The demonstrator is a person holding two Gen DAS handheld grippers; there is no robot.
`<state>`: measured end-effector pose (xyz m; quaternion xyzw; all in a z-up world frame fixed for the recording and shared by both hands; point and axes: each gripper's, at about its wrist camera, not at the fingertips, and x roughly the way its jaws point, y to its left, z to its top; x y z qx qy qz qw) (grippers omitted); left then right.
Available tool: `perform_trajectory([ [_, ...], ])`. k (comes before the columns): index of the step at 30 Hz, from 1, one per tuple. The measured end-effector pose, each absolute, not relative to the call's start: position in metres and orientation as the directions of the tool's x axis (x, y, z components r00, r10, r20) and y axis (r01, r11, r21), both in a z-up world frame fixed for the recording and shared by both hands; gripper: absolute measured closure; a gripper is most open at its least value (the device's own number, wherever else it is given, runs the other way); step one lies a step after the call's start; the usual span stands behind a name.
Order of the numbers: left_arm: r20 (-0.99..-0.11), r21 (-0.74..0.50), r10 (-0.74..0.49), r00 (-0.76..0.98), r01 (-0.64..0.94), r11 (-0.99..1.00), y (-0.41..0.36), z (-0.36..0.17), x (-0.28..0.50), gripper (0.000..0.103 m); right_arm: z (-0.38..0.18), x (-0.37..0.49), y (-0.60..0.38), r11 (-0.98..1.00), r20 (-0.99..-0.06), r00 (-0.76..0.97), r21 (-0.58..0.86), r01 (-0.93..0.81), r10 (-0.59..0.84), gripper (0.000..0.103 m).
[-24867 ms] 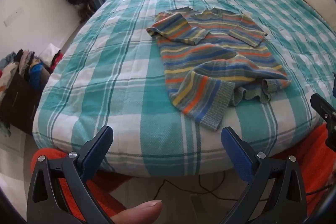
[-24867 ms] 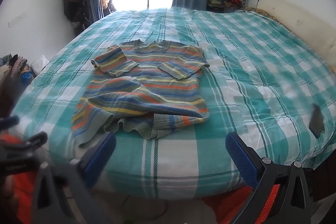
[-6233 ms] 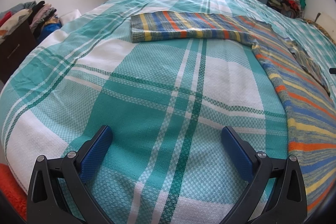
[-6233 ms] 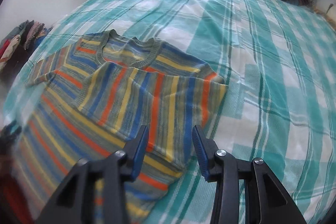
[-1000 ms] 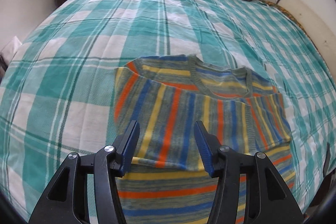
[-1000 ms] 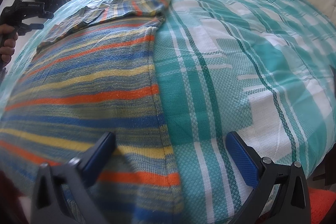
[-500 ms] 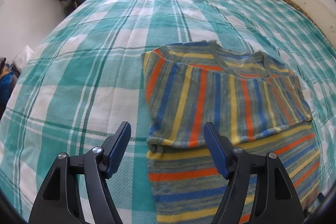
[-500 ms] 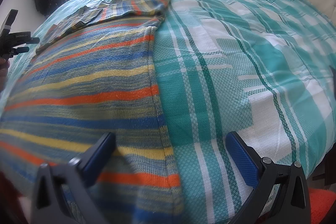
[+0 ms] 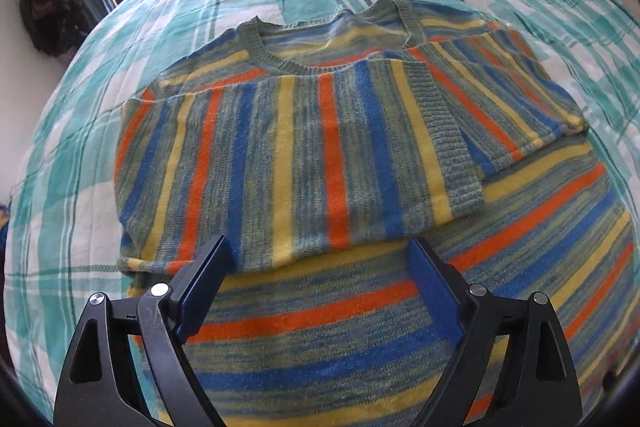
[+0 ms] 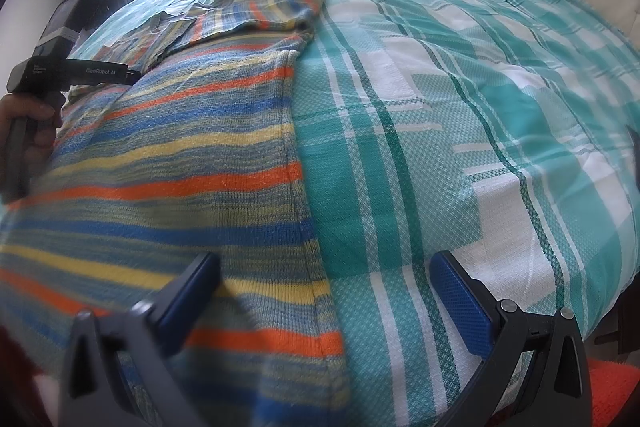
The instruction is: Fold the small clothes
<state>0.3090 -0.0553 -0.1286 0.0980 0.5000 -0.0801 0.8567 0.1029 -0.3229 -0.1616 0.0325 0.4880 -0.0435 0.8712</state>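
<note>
The sweater (image 9: 320, 155) lies flat on the bed (image 9: 180, 11), both sleeves folded across its chest. It looks a soft, limp, fairly thick knit that should drape and not slip, best pinched at the hem corners or a side seam, where the edge lifts easily. The left gripper (image 9: 320, 275) hovers just below the folded sleeves, its jaws having just spread, nothing between them. The right gripper (image 10: 320, 291), unmoved, stands wide over the sweater's side seam, empty.

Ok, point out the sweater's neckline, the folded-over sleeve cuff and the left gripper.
neckline (image 9: 298, 67), left wrist view, ribbed front collar edge
sleeve cuff (image 9: 452, 143), left wrist view, ribbed grey band
left gripper (image 9: 320, 291), left wrist view, midway between open fingertips
</note>
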Motion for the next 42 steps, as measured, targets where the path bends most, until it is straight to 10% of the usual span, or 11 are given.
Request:
perform_trajectory([
  [10,-0.788,0.043,-0.018,0.615,0.084,0.996,0.073,-0.086,0.184,0.006,-0.162,0.103,-0.323,0.995,-0.851,0.524,0.008,0.096,-0.043,0.0],
  [18,-0.825,-0.067,0.053,0.562,-0.19,0.98,0.172,-0.155,0.148,0.002,-0.164,0.101,-0.317,0.996,-0.832,0.551,-0.026,0.081,-0.066,0.0],
  [42,-0.782,-0.105,0.038,0.622,-0.192,0.976,0.176,-0.158,0.135,0.001,-0.168,0.097,-0.316,0.998,-0.79,0.609,-0.035,0.059,-0.064,0.0],
])
